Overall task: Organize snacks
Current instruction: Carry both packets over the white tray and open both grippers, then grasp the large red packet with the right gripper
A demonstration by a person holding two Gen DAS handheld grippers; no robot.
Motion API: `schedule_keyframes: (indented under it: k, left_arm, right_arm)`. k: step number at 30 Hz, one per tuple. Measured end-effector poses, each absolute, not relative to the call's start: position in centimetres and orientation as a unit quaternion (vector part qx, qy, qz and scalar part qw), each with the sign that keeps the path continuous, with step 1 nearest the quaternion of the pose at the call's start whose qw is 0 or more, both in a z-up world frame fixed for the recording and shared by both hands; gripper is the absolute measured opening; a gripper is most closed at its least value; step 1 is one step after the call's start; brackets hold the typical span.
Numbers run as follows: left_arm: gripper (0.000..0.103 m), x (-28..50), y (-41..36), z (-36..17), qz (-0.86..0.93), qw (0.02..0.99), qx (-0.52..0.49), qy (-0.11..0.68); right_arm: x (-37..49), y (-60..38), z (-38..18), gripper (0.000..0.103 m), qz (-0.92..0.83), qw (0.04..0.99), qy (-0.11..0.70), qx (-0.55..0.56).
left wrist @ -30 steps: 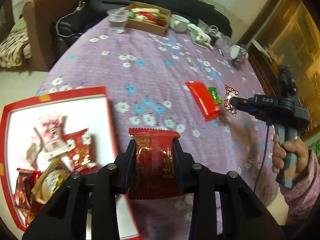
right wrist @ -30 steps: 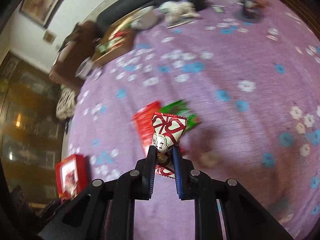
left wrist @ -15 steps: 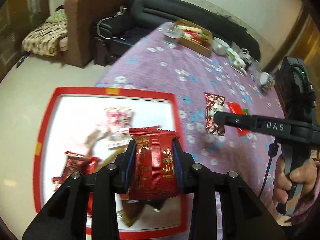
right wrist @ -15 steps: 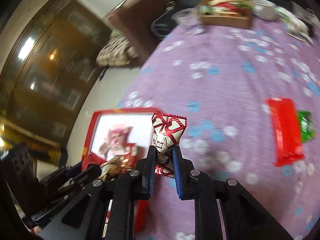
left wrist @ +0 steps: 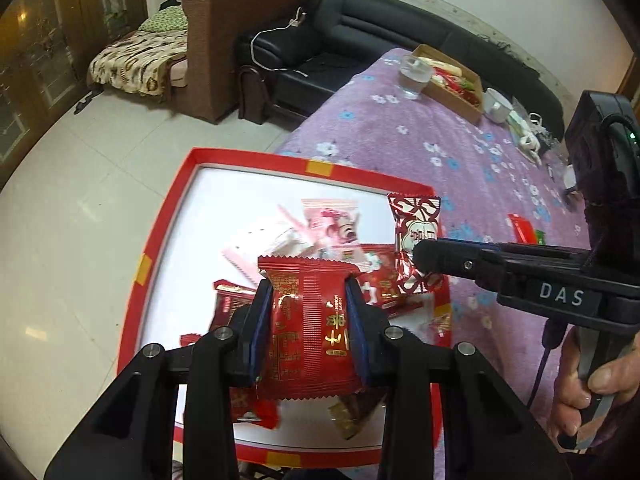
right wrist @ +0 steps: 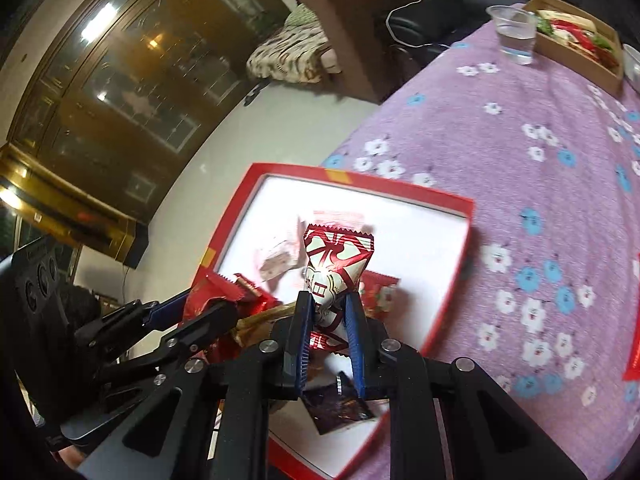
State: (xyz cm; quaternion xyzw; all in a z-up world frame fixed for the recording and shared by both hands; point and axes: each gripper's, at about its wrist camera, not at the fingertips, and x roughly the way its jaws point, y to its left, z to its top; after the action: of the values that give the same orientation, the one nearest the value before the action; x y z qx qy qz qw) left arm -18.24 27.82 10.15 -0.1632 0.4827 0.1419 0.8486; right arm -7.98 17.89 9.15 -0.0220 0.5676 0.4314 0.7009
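Indoor light is warm and moderate. Lamp glare spots the glossy glass-fronted wooden cabinet (right wrist: 132, 80) and the pale tiled floor (left wrist: 80, 208). Fisheye bending curves both views, with dark vignetted corners. The red-rimmed white tray (right wrist: 460, 204) looks slightly motion-blurred in the right view.

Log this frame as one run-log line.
left gripper: shut on red packet | right gripper: shut on red-white candy | both over red tray

Left gripper (left wrist: 310, 300) clamped; right gripper (right wrist: 326, 308) clamped, probably level, side by side.
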Motion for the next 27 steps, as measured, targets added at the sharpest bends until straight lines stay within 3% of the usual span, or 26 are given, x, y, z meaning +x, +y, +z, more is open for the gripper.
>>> schedule_keyframes:
  k: [7,9,11,27]
  left_arm:
    - [0.035,-17.6,28.9,9.5,0.179,0.835,-0.152,0.498]
    - [0.049,-17.2,28.9,9.5,0.188,0.832,-0.15,0.499]
    - [0.053,-16.8,28.6,9.7,0.184,0.836,-0.15,0.494]
    - [0.053,-10.2,20.2,9.2,0.057,0.847,-0.093,0.52]
  right_arm:
    - [-8.0,18.0,8.9,0.021,0.442,0.69,0.573,-0.014]
    - [-7.7,17.5,9.0,0.025,0.439,0.691,0.574,-0.008]
    - [-7.2,16.6,9.1,0.028,0.429,0.7,0.571,-0.003]
    - [1.4,-4.8,6.5,0.037,0.18,0.796,0.569,0.099]
